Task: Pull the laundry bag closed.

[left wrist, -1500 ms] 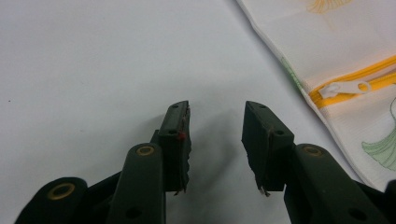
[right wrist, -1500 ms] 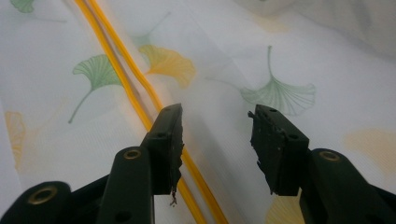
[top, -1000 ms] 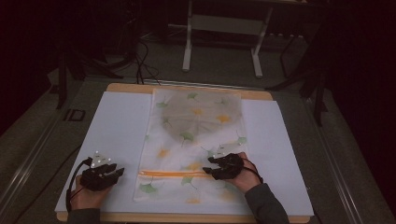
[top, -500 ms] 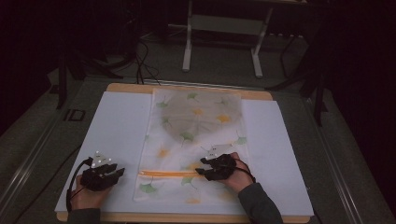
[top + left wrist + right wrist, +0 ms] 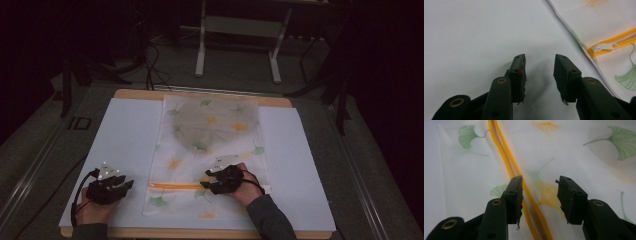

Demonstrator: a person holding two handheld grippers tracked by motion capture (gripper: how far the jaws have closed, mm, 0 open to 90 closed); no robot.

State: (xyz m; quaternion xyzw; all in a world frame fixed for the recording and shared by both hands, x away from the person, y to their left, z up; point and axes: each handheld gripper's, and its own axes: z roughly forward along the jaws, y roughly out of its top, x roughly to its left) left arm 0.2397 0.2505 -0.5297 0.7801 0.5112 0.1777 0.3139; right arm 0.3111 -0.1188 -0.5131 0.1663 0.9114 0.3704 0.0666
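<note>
A white mesh bag (image 5: 212, 145) printed with green and orange ginkgo leaves lies flat down the middle of the table. An orange zipper (image 5: 175, 186) crosses it near the front end. My right gripper (image 5: 204, 184) hovers low over the bag with its jaws open, pointing left along the zipper. In the right gripper view the zipper's orange tape (image 5: 504, 152) runs under the left jaw of that gripper (image 5: 539, 186), and nothing is pinched. My left gripper (image 5: 127, 184) rests open on the white sheet left of the bag. From that gripper (image 5: 539, 67) the white zipper pull (image 5: 605, 46) lies ahead to the right.
A white sheet (image 5: 125, 140) covers the wooden table (image 5: 200, 233). A greyish shape shows through the bag's far half (image 5: 210, 120). Beyond the table's far edge stand metal frame legs (image 5: 201, 50) and floor cables (image 5: 150, 65). The surroundings are dark.
My right gripper has slid left over the bag along the zipper. The left gripper and the bag have stayed where they were.
</note>
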